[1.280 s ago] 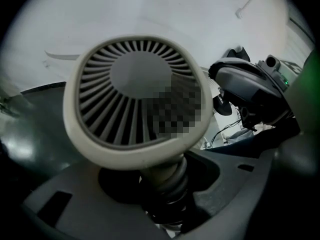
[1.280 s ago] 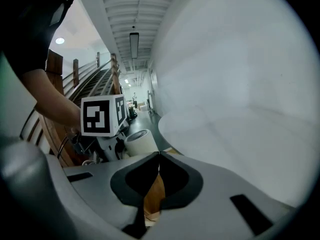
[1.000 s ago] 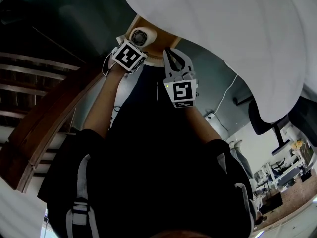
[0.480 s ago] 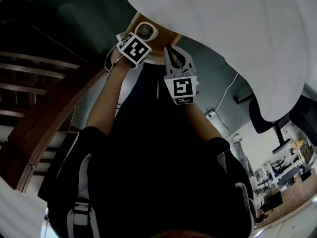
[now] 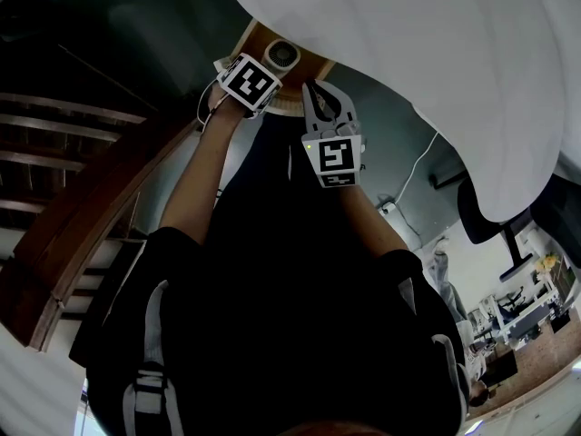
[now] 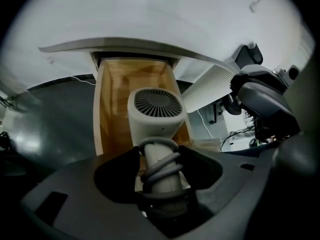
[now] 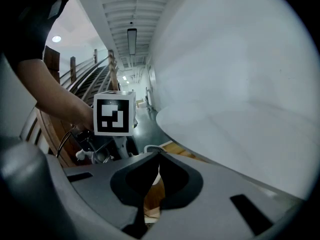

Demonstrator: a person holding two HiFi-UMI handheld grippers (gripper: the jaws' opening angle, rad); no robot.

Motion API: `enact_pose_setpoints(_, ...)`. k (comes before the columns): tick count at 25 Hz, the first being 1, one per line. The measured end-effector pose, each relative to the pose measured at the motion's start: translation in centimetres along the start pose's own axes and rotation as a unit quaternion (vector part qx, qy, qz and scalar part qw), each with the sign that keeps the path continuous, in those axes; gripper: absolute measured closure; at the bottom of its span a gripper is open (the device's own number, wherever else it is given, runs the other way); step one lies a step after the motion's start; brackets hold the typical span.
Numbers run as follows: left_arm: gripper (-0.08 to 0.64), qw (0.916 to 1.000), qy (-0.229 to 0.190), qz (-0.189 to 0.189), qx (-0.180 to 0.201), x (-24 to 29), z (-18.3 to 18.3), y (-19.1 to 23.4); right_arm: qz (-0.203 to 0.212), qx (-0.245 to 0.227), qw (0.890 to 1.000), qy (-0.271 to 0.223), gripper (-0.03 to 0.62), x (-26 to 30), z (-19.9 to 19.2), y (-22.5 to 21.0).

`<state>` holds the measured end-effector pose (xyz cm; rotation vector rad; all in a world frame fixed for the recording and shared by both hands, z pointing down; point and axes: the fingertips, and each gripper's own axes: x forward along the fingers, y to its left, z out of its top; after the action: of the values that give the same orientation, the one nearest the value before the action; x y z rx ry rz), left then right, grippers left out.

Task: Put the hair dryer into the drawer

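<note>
The white hair dryer [image 6: 155, 111] stands with its round grille head inside the open wooden drawer [image 6: 112, 99] under the white tabletop [image 5: 408, 44]. Its handle, wrapped in grey cord, runs back between the jaws of my left gripper [image 6: 157, 156]. Those jaws are opening, and thin gaps show on both sides of the handle. In the head view the hair dryer [image 5: 282, 54] lies in the drawer [image 5: 257, 36] just beyond the left gripper [image 5: 266, 69]. My right gripper [image 5: 311, 91] hangs beside it at the drawer's front. It is shut and empty, with its tips touching in the right gripper view [image 7: 160, 153].
The tabletop's rim overhangs the drawer closely. A wooden stair railing [image 5: 73, 153] runs along the left. At the right stand an office chair [image 5: 490, 216] and a white cable [image 5: 413, 166] on the dark floor. The person's dark torso fills the lower head view.
The left gripper carried the hair dryer further into the drawer, up and to the right in the head view. The right gripper stayed almost in place.
</note>
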<state>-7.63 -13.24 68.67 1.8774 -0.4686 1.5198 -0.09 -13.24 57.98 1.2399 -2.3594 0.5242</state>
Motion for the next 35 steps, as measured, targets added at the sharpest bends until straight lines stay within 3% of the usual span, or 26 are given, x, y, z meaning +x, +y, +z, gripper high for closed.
enact_pose_setpoints(2, 0.288, 0.9995, 0.027, -0.009, -0.013, 0.2, -1.1, -0.3, -0.001, 0.004, 1.0, 0.001, 0.568, 0.0, -0.1, -0.1)
enact_pose_setpoints(4, 0.254, 0.9996, 0.023, -0.013, -0.011, 0.0, -0.7, -0.5, -0.001, 0.006, 1.0, 0.001, 0.568, -0.1, -0.2, 0.0)
enact_pose_setpoints(7, 0.252, 0.9996, 0.016, -0.022, 0.005, -0.2, -0.1, -1.0, 0.0, 0.009, 1.0, 0.002, 0.568, -0.1, -0.3, 0.1)
enact_pose_setpoints(11, 0.254, 0.999, 0.041, -0.017, 0.003, -0.1, -1.1, -0.9, 0.003, 0.012, 1.0, 0.001, 0.568, 0.0, -0.4, 0.4)
enact_pose_setpoints(14, 0.327, 0.9995, 0.03, -0.006, -0.011, -0.3, -0.7, -0.2, 0.003, 0.013, 1.0, 0.001, 0.568, -0.1, -0.4, 0.4)
enact_pose_setpoints(17, 0.343, 0.9999, -0.009, -0.008, 0.003, -0.4, 1.0, 0.2, 0.001, 0.014, 1.0, 0.001, 0.568, -0.1, -0.5, 0.1)
enact_pose_setpoints(22, 0.36, 0.9995, 0.03, -0.003, -0.008, -0.6, -0.8, -0.2, -0.002, 0.016, 1.0, 0.001, 0.568, -0.2, -0.6, -0.2)
enact_pose_setpoints(26, 0.365, 0.9999, 0.013, 0.007, 0.0, -0.8, -0.2, -0.1, -0.003, 0.018, 1.0, 0.002, 0.568, -0.2, -0.7, -0.3)
enact_pose_setpoints(30, 0.365, 0.999, 0.017, 0.036, 0.022, -1.5, -0.1, 0.5, 0.0, 0.016, 1.0, 0.003, 0.568, -0.1, -0.6, -0.2)
enact_pose_setpoints(35, 0.365, 0.9918, 0.037, 0.079, 0.093, -1.5, 0.5, 0.9, 0.0, 0.016, 1.0, 0.005, 0.568, 0.1, -0.7, -0.2)
